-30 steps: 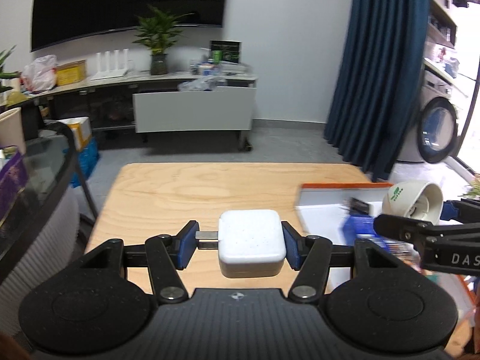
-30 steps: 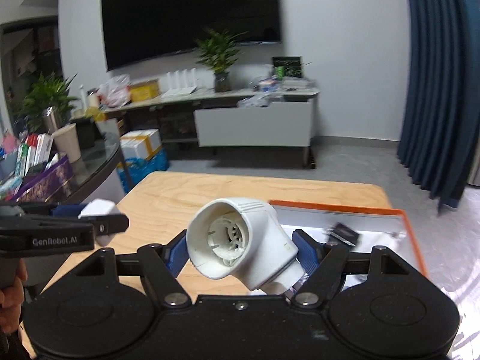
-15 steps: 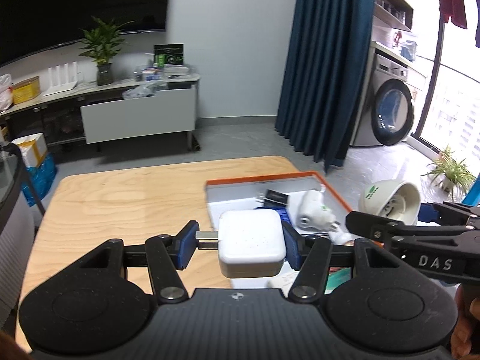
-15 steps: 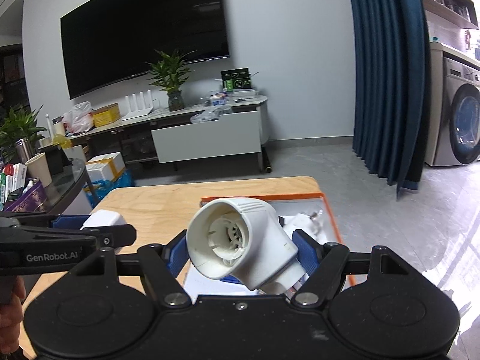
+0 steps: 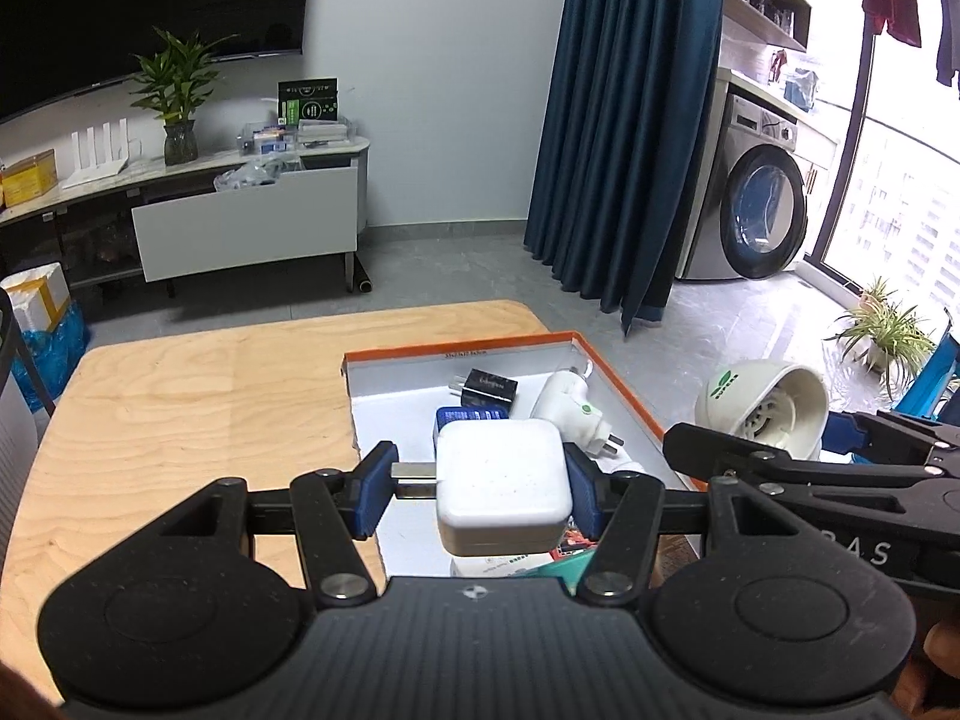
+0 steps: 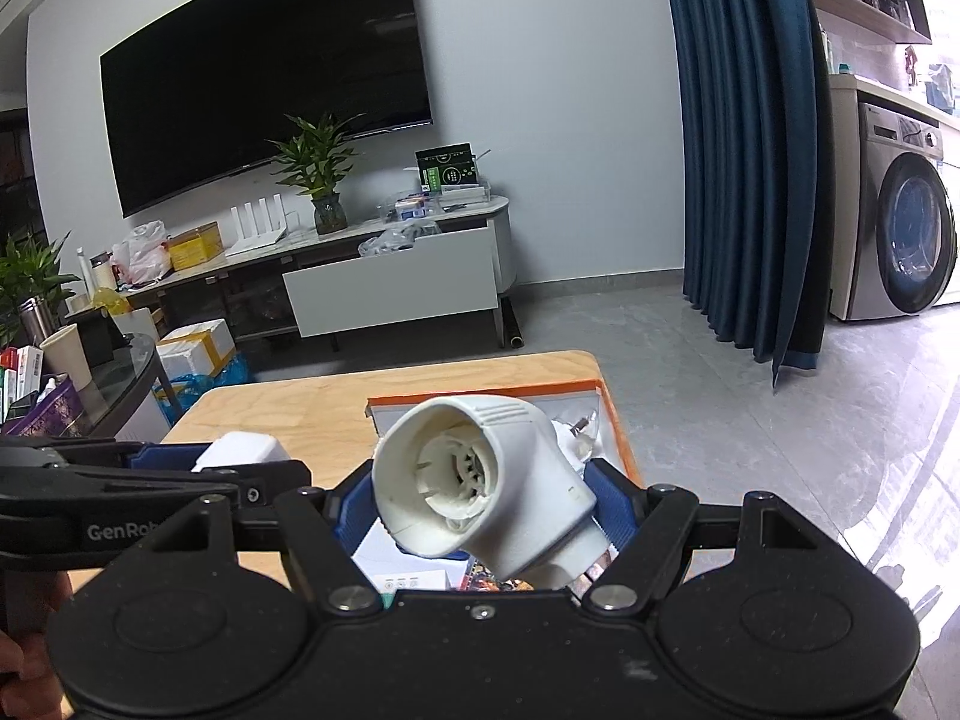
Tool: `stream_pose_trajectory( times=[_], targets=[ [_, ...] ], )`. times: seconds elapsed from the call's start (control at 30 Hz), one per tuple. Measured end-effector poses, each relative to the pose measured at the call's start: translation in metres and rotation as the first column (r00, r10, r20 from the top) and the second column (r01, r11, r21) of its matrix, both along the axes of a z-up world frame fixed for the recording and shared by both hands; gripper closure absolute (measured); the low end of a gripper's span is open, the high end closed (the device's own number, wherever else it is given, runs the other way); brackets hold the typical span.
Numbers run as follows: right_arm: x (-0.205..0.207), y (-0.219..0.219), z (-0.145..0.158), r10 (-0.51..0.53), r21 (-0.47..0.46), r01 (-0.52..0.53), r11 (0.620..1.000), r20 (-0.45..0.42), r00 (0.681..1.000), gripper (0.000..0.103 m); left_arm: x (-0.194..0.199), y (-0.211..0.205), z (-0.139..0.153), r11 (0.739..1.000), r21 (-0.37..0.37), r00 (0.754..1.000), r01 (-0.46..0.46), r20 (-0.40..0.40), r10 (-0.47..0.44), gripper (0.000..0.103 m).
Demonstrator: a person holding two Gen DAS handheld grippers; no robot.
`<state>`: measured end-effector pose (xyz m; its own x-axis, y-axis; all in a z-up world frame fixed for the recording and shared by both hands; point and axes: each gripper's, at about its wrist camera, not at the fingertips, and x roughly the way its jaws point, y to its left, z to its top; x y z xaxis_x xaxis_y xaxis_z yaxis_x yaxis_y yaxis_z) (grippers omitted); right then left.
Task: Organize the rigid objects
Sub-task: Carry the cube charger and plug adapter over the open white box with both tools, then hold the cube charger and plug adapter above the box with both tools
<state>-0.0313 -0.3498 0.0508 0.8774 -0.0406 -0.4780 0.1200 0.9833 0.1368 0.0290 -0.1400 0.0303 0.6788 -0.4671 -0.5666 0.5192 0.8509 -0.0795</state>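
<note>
Below our jaws sits the orange-rimmed tray (image 5: 618, 381). Our right gripper (image 6: 480, 504) clamps the white elbow fitting (image 6: 480, 486); our left gripper (image 5: 477, 495) clamps the white charger (image 5: 501, 480). We should lower each into bare tray space before releasing.

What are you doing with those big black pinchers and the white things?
A person is tidying hard objects into an orange-rimmed tray on a wooden table. The left gripper is clamped on a square white charger, held above the tray. The right gripper is clamped on a white elbow-shaped adapter. A black plug and a white plug already lie in the tray.
</note>
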Motion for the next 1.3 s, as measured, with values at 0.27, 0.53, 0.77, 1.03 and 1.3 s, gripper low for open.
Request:
stream_pose_trajectory(
  times=[0.27,0.53,0.77,1.03,1.3],
  targets=[
    [-0.004,-0.005,-0.002,-0.007,0.01,0.007,1.0,-0.004,1.0,0.016,-0.001,-0.005,-0.002,1.0,0.013,1.0,-0.007,-0.005,0.008,0.044],
    [-0.007,-0.003,-0.003,-0.003,0.007,0.003,1.0,-0.009,1.0,0.016,-0.004,-0.005,-0.002,1.0,0.008,1.0,-0.015,-0.012,0.016,0.044],
    [-0.01,-0.001,-0.005,-0.003,0.009,0.003,1.0,-0.021,1.0,0.016,-0.007,-0.003,-0.004,1.0,0.006,1.0,-0.022,-0.022,0.022,0.044],
    [-0.016,-0.004,-0.009,-0.014,0.011,0.014,1.0,-0.036,0.999,0.016,-0.012,-0.003,-0.013,1.0,0.011,0.999,-0.024,-0.047,0.024,0.044],
    [-0.022,-0.008,-0.015,-0.022,0.017,0.023,1.0,-0.053,0.998,0.016,-0.016,-0.005,-0.019,1.0,0.022,0.998,-0.02,-0.062,0.021,0.044]
  ],
)
